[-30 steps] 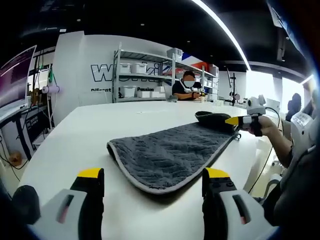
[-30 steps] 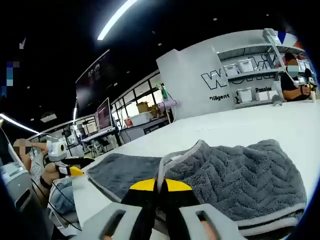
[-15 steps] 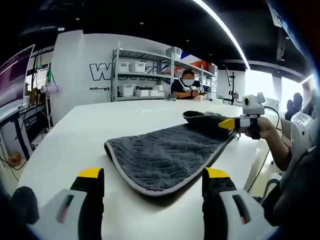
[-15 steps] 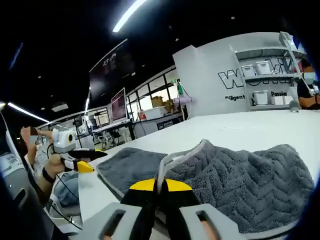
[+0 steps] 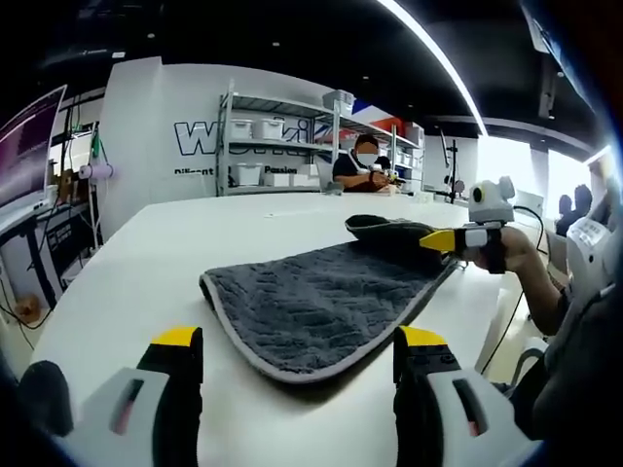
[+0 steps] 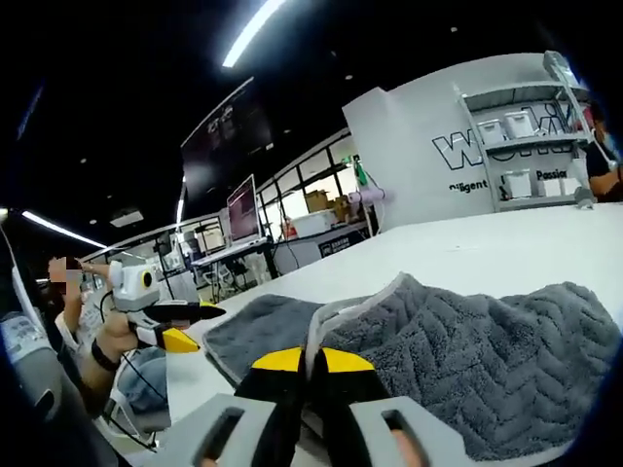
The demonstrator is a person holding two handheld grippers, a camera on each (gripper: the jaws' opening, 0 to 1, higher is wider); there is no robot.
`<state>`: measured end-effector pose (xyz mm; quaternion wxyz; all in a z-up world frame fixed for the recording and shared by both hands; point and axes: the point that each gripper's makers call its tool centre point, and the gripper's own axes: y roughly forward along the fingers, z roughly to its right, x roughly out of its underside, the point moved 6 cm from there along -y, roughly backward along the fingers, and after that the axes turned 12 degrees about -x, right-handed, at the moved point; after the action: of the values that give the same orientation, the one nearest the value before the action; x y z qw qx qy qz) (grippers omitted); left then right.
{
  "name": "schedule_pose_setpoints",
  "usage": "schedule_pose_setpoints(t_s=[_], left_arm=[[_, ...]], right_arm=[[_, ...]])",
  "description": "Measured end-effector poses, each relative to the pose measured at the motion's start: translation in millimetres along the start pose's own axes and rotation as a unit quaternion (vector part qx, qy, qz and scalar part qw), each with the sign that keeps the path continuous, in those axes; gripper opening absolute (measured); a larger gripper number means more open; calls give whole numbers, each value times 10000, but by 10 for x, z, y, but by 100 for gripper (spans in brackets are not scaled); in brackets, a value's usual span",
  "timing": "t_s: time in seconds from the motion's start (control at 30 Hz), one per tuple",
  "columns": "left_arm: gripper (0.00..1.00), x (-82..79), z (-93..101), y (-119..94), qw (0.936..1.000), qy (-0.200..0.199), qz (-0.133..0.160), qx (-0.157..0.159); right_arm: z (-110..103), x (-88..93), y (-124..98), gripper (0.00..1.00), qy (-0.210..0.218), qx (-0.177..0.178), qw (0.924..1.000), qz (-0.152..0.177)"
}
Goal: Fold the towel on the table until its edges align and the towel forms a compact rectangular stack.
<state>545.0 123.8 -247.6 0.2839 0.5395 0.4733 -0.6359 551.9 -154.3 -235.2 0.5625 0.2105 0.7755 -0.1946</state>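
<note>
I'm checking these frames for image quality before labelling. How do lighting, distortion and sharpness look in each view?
Left gripper view: even overhead lighting, ceiling light strip blown out, fisheye bends the table edge, towel weave sharp. Right gripper view: dark ceiling, bright strip, towel pile crisp by the shut tongs, left tongs slightly soft.

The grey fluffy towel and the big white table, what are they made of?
The grey fluffy towel looks like soft plush microfibre or terry cloth: its pile is deep and matte with a wavy zigzag pattern, and a paler stitched band runs along its edge. The big white table looks like smooth laminate or painted board, with a flat, faintly glossy top; which one can't be told from here.
</note>
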Motion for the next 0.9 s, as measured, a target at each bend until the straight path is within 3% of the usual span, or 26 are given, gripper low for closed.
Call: schedule_pose_setpoints(t_s=[0.9], left_arm=[[84, 8, -119, -86, 10000, 9, -7, -79]], right_arm=[[-357, -92, 690, 6, -47, -679, 9977, 19]])
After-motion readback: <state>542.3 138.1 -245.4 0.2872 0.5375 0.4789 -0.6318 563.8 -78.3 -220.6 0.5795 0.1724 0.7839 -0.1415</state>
